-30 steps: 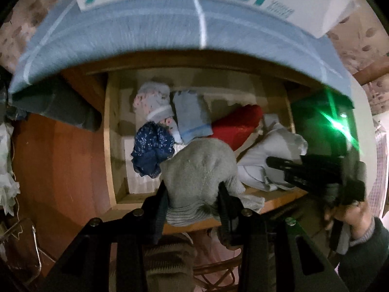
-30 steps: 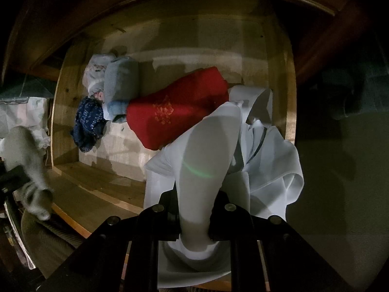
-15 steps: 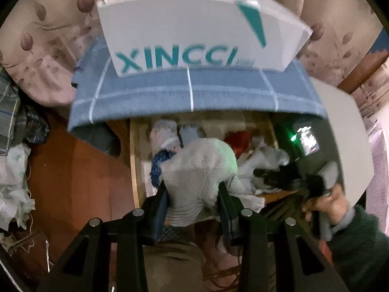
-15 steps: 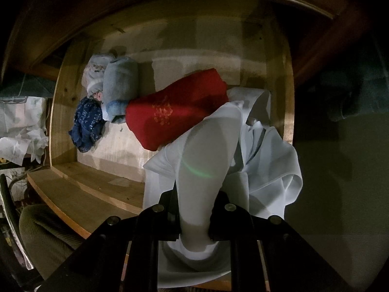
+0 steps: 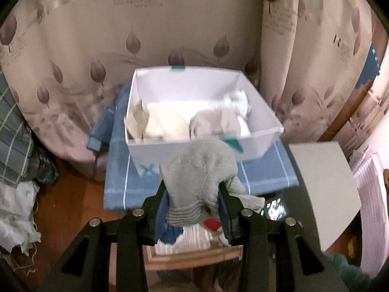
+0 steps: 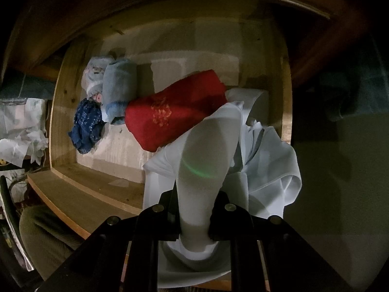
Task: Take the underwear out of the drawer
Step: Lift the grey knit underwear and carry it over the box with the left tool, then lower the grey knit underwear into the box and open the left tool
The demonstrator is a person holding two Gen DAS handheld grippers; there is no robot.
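Left wrist view: our left tongs are clamped on the grey underwear, held just in front of the white box. Right wrist view: our right tongs grip white underwear over the drawer, beside the red roll.

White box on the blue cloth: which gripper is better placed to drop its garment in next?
Left. The left gripper holds the grey garment before the white box; the right gripper holds the white garment over the drawer.
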